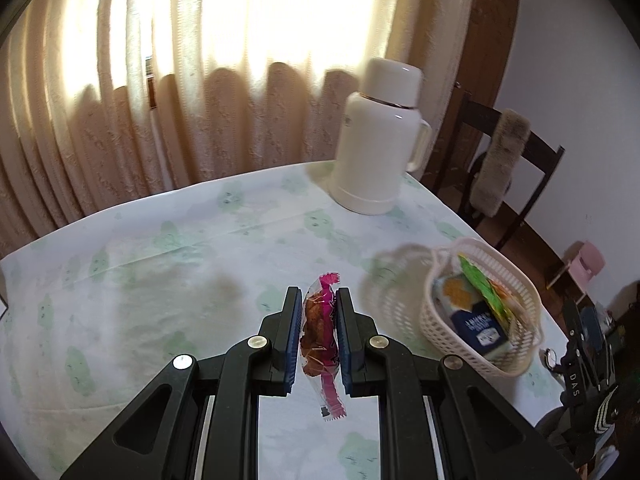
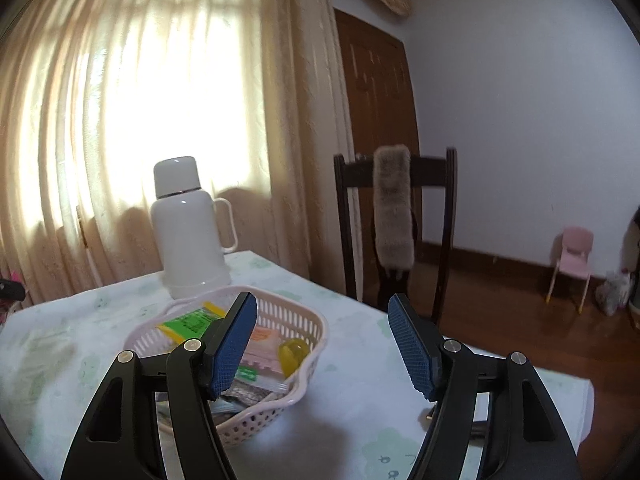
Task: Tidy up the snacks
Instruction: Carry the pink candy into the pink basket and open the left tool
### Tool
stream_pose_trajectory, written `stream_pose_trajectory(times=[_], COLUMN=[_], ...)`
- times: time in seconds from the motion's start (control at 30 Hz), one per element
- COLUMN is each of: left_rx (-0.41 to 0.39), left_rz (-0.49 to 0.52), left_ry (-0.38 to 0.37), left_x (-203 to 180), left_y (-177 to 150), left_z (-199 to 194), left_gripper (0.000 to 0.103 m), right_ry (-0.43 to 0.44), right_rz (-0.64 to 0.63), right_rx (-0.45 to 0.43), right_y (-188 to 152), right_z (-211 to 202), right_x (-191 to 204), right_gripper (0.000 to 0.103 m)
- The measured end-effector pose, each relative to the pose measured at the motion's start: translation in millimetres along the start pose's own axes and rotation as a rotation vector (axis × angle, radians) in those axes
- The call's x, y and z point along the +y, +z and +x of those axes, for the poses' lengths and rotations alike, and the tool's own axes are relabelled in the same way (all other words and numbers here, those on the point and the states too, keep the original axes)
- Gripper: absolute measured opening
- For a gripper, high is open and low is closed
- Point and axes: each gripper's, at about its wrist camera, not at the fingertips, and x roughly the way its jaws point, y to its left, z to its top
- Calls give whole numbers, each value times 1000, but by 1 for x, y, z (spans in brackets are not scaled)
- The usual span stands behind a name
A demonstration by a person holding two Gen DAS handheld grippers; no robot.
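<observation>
My left gripper (image 1: 318, 300) is shut on a clear snack packet with pink ends and brown pieces inside (image 1: 319, 328), held up over the table. A cream perforated basket (image 1: 516, 292) stands to its right with several snack packs in it, among them a dark blue one (image 1: 482, 328) and a green one (image 1: 476, 276). In the right wrist view the same basket (image 2: 304, 320) sits low and left of centre, partly behind my left finger. My right gripper (image 2: 322, 322) is open above the table just right of the basket, with nothing between its fingers.
A white thermos jug (image 1: 380, 140) (image 2: 190, 224) stands at the far side of the table (image 1: 160, 264) near the curtains. A dark wooden chair with a fur strip (image 2: 394, 216) stands past the table's far corner. A small pink chair (image 2: 570, 260) is on the floor.
</observation>
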Motion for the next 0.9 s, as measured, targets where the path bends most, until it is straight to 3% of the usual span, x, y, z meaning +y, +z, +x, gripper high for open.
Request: stream_pose_trajectory(times=[0.43, 0.9], left_rx=[64, 129], left_rz=[88, 67], left_ry=[-85, -124], left_x=[-77, -109], left_y=[-2, 4], left_z=[29, 74], left_gripper=[15, 15], right_ry=[62, 104], right_rz=[75, 131], right_rx=[0, 27], right_y=[1, 0], right_z=[-2, 2], right_x=[-12, -23], right_gripper=[70, 70])
